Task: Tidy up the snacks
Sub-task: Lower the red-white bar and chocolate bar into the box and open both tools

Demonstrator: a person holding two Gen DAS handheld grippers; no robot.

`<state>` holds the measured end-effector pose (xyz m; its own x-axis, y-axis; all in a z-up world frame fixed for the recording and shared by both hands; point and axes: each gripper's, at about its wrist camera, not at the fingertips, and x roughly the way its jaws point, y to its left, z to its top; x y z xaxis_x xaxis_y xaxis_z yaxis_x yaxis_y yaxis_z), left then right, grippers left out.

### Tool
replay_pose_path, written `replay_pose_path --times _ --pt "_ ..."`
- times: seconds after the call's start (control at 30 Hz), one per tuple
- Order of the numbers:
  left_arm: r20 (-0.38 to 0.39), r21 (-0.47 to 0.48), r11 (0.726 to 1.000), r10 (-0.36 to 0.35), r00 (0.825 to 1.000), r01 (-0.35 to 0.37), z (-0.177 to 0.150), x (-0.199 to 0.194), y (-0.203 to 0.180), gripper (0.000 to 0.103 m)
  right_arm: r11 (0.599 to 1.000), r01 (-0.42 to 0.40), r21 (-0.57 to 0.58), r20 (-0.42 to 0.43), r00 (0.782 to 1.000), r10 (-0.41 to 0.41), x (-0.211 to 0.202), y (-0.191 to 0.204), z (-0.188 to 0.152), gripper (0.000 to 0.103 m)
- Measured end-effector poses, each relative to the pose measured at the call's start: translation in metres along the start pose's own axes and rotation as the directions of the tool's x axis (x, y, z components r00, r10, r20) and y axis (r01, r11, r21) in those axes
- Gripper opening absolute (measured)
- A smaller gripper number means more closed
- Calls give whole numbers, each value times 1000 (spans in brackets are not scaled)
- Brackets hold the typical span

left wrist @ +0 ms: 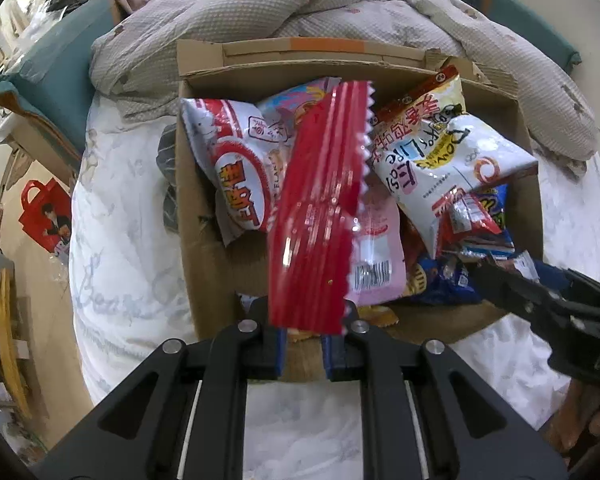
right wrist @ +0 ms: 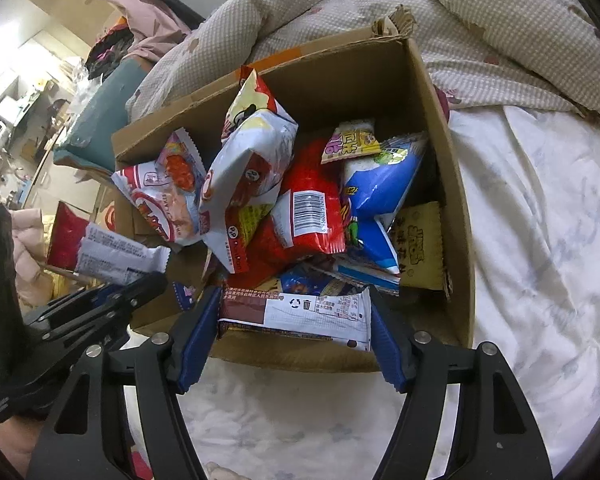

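In the left wrist view, a red bag was seen hanging at the far left of the frame, off the bed, untouched by either tool. At lower centre the left gripper was pressed together on the bottom edge of a red packet, which was held upright above the near wall of the box. Behind the packet, in the centre of the frame, a heap of snacks was seen inside the box, among them a white pouch at the left and a white bag at the right. At the lower right of the same frame the right gripper was seen reaching in over the box's near corner.

In the right wrist view, the left gripper was seen at the left edge with its packet, showing a white printed side there, held just outside the box's left wall. At lower centre the right gripper was spread wide around a flat wrapper lying at the near edge of the box; whether the pads were pressing it could not be told.

The task was judged to be at an early stage: the box was still crowded and unsorted, one packet had been taken in hand, and nearly all the sorting was left.
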<state>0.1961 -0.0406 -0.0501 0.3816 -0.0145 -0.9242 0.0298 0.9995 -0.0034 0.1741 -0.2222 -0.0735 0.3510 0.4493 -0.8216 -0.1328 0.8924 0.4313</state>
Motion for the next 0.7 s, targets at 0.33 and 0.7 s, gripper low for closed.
replay_pose_path --times 0.33,0.7 --pt "45 -22 999 43 998 -42 8 -6 4 65 997 -62 50 15 998 61 2 -4 1 75" --pt "121 -103 994 46 992 -34 -5 -33 25 82 996 -62 61 97 994 56 -19 -4 2 96"
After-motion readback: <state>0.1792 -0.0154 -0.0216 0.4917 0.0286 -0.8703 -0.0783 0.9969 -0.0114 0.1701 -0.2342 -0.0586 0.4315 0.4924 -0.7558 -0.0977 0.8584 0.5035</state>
